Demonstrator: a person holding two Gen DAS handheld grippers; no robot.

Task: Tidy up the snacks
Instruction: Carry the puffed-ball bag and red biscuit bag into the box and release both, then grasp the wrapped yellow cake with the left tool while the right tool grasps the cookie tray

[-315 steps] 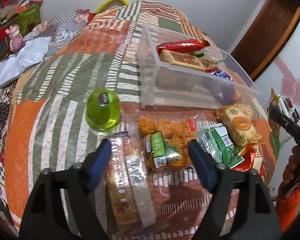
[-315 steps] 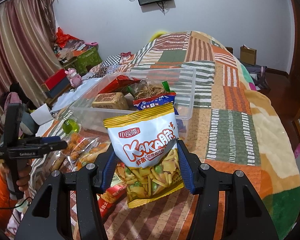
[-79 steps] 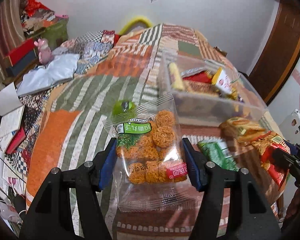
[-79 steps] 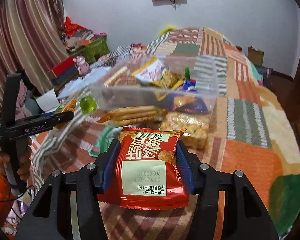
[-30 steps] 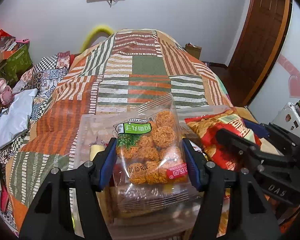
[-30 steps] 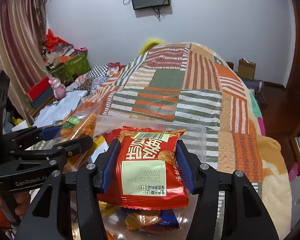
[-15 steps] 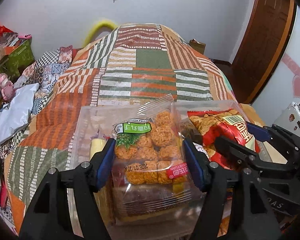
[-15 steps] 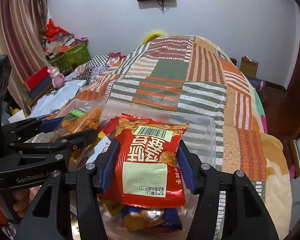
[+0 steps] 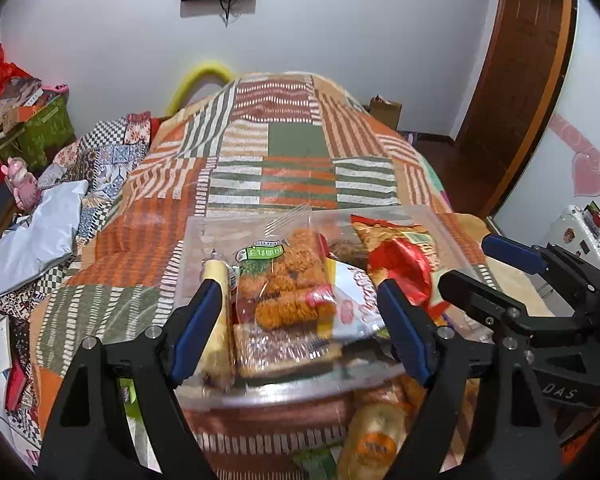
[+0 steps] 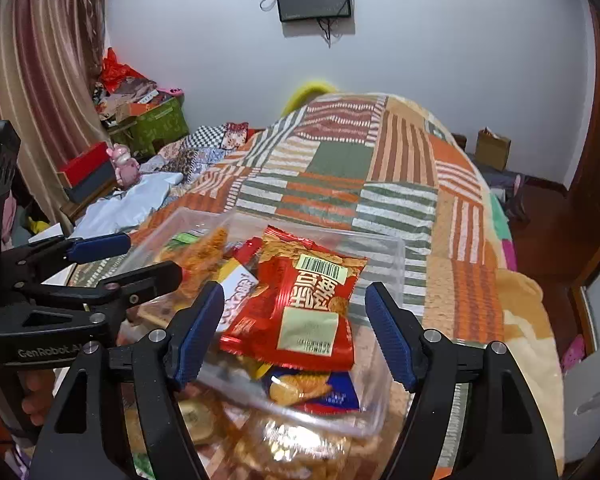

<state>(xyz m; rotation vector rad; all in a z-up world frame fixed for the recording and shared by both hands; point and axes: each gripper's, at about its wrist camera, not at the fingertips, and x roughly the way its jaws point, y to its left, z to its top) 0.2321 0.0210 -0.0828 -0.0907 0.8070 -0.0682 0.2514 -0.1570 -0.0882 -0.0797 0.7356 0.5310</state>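
A clear plastic bin [image 9: 452, 240] [image 10: 384, 256] stands on the patchwork bedspread, full of snack packs. My left gripper [image 9: 300, 328] is open just above the bin; a clear bag of orange noodle balls [image 9: 288, 280] lies loose in the bin between its jaws. My right gripper [image 10: 296, 332] is open too; a red snack bag [image 10: 304, 308] lies loose on the pile below it. The red bag [image 9: 400, 256] and right gripper [image 9: 508, 276] show in the left wrist view; the left gripper [image 10: 140, 256] shows in the right wrist view.
More snack packs lie on the bed in front of the bin [image 9: 372, 436] [image 10: 292, 448]. A patchwork bedspread [image 9: 296, 148] stretches behind. Clutter and boxes [image 10: 140, 120] stand at the left; a wooden door [image 9: 524, 92] is at the right.
Both grippers have opened. The noodle-ball bag and the red bag have dropped from the jaws onto the pile in the bin.
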